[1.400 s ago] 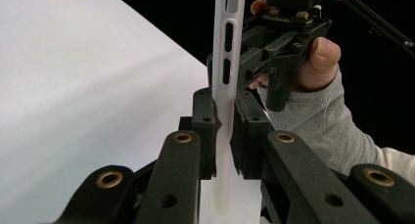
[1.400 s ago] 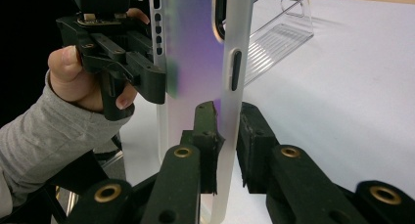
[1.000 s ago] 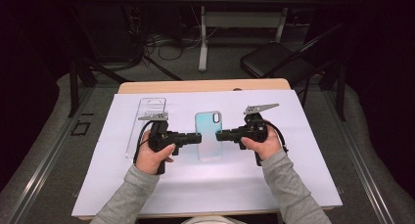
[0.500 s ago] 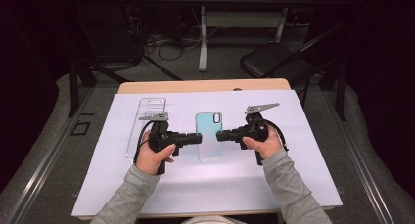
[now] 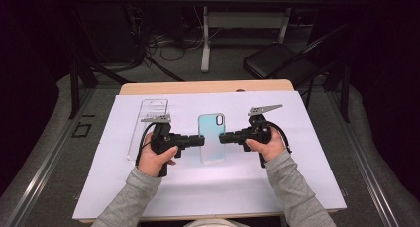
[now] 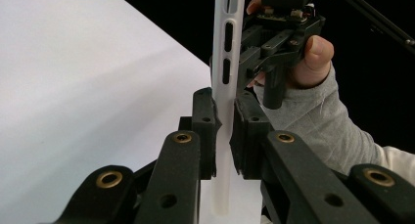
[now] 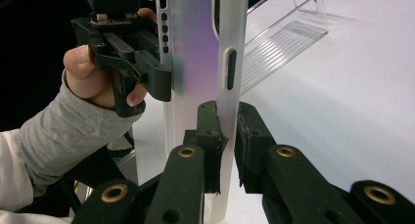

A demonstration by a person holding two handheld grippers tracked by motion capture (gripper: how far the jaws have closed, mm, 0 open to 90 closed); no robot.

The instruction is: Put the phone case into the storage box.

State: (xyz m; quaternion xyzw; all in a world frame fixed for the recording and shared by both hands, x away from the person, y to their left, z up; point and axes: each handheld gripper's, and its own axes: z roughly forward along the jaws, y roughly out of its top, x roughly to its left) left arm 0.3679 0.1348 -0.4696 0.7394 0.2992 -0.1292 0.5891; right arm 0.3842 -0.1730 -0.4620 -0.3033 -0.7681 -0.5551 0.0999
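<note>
Hands in grey sleeves come in from the near edge of the counter [image 5: 307,187], each gripping a black tool, and between them sits the phone case [image 5: 211,138], pale blue and translucent, held level just over the white sheet that covers the counter.

Left of the case, the left tool [image 5: 200,141] points inward, and its jaws are nearly closed, pinching the case's left side wall; in the left gripper view the thin frosted edge [image 6: 226,87] stands clamped between the two black pads. Farther left of the case, just beyond the left tool, a clear plastic tray [image 5: 148,123] lies flat on the sheet, partly under the hand and the trailing cable.

Right of the case, the right tool [image 5: 222,137] mirrors the grip: jaws drawn almost together on the case's right side wall, just below an oblong button slot [image 7: 231,70] as the right gripper view shows it.

Beyond the counter, behind the case, stand a folding chair [image 5: 280,63] and cables on the floor.
</note>
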